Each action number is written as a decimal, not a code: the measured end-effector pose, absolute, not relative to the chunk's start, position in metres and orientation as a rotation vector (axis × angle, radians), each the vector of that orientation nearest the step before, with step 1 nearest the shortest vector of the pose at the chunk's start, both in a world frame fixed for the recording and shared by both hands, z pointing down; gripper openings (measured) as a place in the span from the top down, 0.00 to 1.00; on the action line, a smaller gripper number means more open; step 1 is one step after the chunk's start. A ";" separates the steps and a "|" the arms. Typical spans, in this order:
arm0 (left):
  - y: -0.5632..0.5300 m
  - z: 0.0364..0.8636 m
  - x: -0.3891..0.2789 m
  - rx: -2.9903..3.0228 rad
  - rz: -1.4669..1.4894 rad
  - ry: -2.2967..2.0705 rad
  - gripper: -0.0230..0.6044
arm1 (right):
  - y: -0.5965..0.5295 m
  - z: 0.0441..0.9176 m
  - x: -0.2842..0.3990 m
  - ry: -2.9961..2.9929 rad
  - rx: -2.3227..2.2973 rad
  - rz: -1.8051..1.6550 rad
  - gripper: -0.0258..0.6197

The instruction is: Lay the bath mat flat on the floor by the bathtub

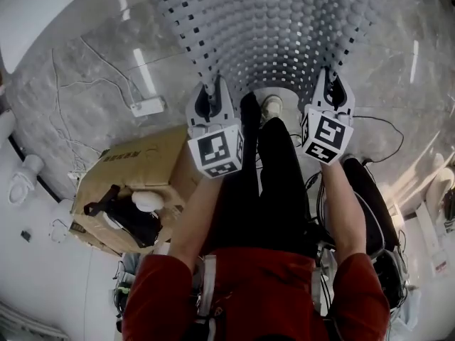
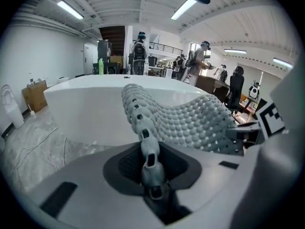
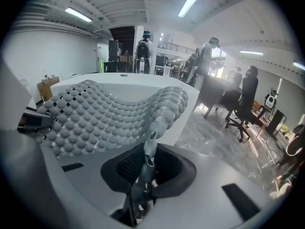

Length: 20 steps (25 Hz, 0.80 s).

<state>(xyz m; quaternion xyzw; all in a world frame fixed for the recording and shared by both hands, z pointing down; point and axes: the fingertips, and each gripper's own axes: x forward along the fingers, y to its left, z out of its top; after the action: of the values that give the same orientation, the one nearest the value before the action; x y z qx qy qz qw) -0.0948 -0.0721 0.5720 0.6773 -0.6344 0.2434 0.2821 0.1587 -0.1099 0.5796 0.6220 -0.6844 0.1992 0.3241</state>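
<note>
A grey bath mat [image 1: 266,30] with rows of round bumps and small square holes hangs spread between my two grippers, above the marble floor [image 1: 92,69]. My left gripper [image 1: 208,99] is shut on the mat's near left corner; in the left gripper view the mat's edge [image 2: 143,128] runs into the jaws. My right gripper [image 1: 331,89] is shut on the near right corner, and the mat's edge [image 3: 162,113] shows in the right gripper view. The white bathtub [image 2: 90,109] stands just beyond the mat, and its rim [image 1: 43,13] curves at top left.
A cardboard box [image 1: 135,183] with a black strap and a white object sits at my left. Cables [image 1: 78,84] and a white power strip [image 1: 147,106] lie on the floor. My legs and a shoe [image 1: 271,107] are below the mat. People and office chairs [image 3: 243,109] stand beyond the tub.
</note>
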 end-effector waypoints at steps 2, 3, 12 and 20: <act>-0.075 0.595 -0.098 1.803 0.669 -1.697 0.82 | -0.114 0.603 0.156 -1.787 1.608 0.526 0.86; -0.076 0.606 -0.101 1.797 0.673 -1.694 0.82 | -0.115 0.614 0.154 -1.783 1.599 0.527 0.86; -0.092 0.712 -0.117 1.737 0.719 -1.660 0.82 | -0.130 0.720 0.141 -1.729 1.519 0.551 0.86; -0.105 0.784 -0.130 1.700 0.713 -1.657 0.82 | -0.144 0.796 0.128 -1.711 1.479 0.546 0.86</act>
<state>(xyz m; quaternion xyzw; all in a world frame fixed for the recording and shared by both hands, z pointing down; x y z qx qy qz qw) -0.1303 -0.1046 0.7842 0.6487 -0.6320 0.2721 0.3253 0.1280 -0.1438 0.7965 0.5836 -0.6752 0.2153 0.3964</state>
